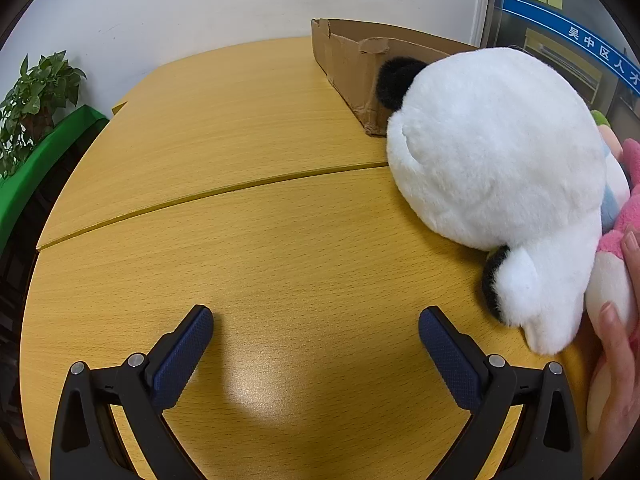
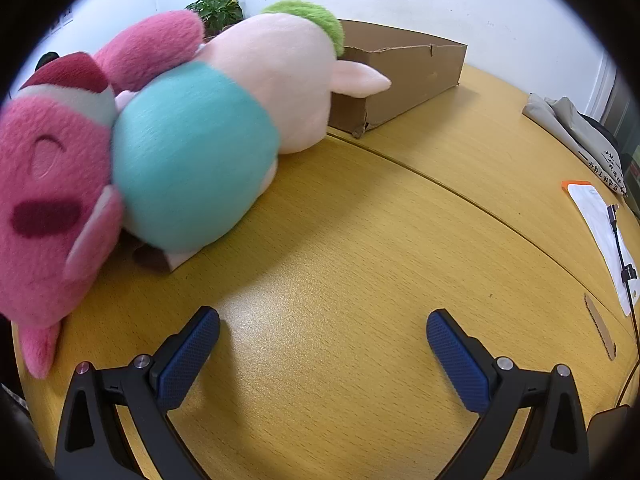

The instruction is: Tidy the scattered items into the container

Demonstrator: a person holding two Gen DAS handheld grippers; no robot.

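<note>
A: Left wrist view first. The left tongs (image 1: 316,316) are spread wide with nothing between the blue pads (image 1: 186,354), low over bare table (image 1: 248,128).

B: Right wrist view shows the same for the right tongs (image 2: 323,318): wide apart, empty, low over the table (image 2: 360,220).

A: Out from mine, to the right, a white panda (image 1: 496,160) lies on the table, black ear (image 1: 396,80) up against the near end of the box (image 1: 348,64). I can't see into the box from this angle.

B: The panda barely shows in mine. I get a pink bear (image 2: 52,184) on its side at far left, and pressed against it a pale pink doll (image 2: 224,120) with a teal middle and green hair (image 2: 312,20). The doll's head lies just beside the box (image 2: 404,76), apart from my tongs.

A: Of those I only catch a pink edge (image 1: 628,208) past the panda. What I do have is a bare hand (image 1: 616,360) at the right rim, fingers touching the panda's lower end and the plush behind it.

B: No hand in mine. On my far right lie a white sheet (image 2: 600,232) with a black cable (image 2: 624,256) across it, and a grey bag (image 2: 572,128) near the table's edge.

A: Mine has a potted plant (image 1: 36,100) at far left.

B: Its leaves (image 2: 218,10) peek over the plush toys here.
</note>
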